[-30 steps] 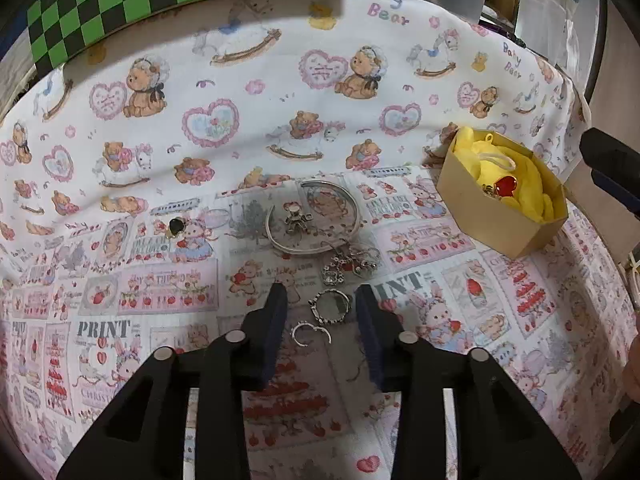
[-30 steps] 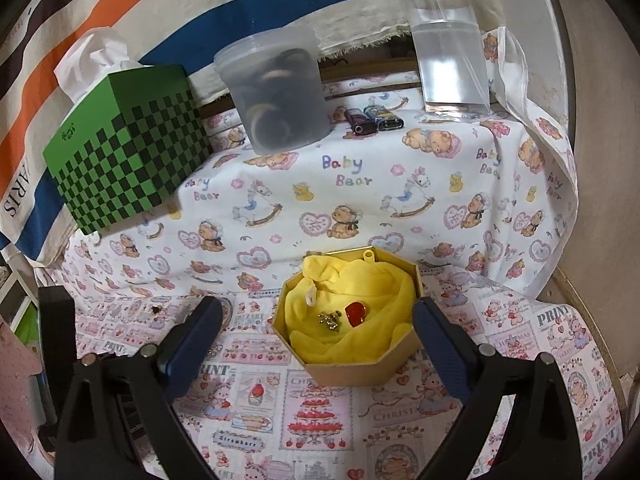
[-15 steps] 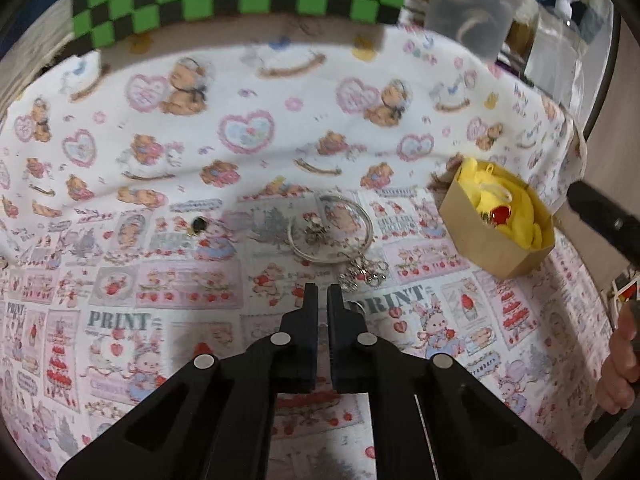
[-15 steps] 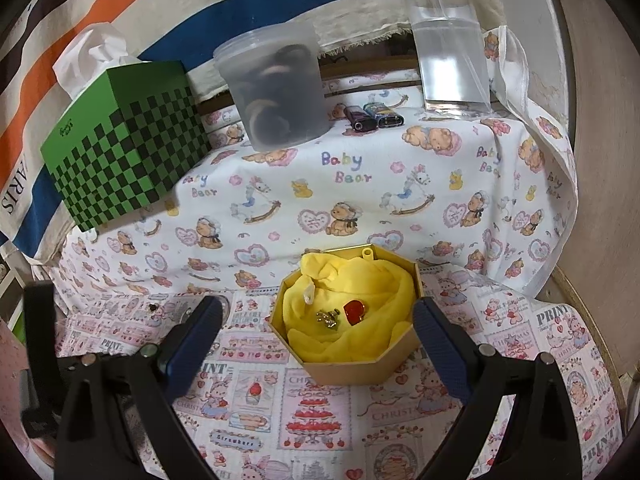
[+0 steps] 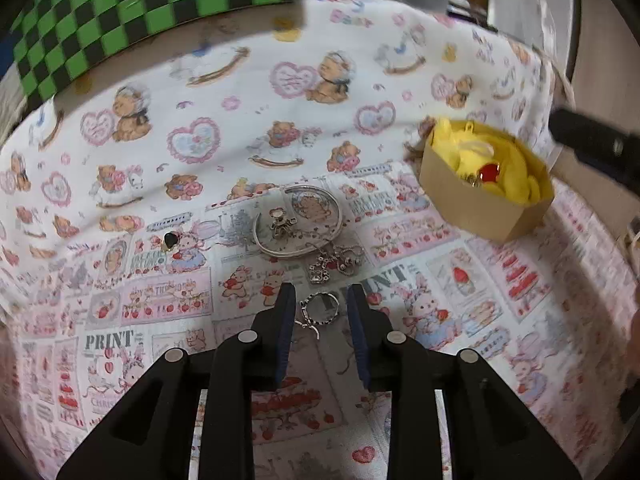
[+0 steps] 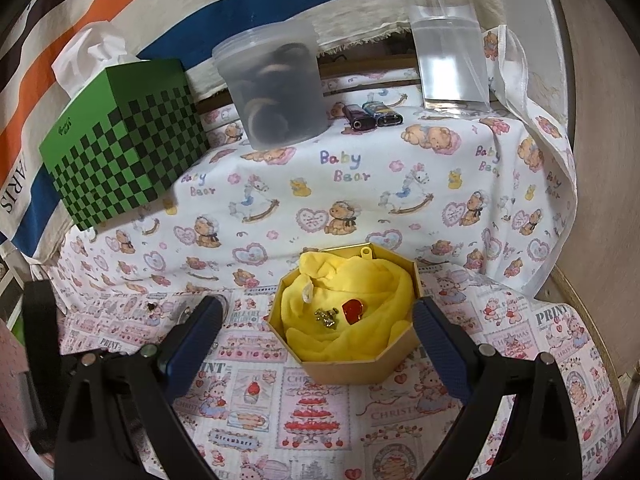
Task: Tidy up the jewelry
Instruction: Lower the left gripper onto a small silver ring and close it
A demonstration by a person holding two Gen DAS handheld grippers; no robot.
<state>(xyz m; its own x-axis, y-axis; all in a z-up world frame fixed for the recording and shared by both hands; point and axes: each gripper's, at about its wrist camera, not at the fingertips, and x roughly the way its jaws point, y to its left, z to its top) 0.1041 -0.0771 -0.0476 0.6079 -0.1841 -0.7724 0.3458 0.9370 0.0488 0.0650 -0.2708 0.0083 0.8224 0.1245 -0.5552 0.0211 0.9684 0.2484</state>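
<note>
1. Already stowed: a red heart piece (image 6: 353, 310) and a small metal charm (image 6: 327, 317) are seen on the yellow cloth in the octagonal box (image 6: 348, 370), far right on the table (image 5: 460, 280).
2. Left out: a small ring (image 5: 320, 309), chain cluster (image 5: 336, 264), bangle (image 5: 298, 220) and dark stud (image 5: 171, 240) are counted on the cloth.
3. Left gripper (image 5: 320, 314): spread, flanking the ring; contact cannot be told.
4. Right gripper (image 6: 318, 342): spread wide, nothing held, near the box.

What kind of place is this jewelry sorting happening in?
Probably a table at home, not a shop: a children's teddy-bear print cloth covers it, with a green checkered tissue box, a clear pump bottle and a gold octagonal box lined in yellow fabric.
</note>
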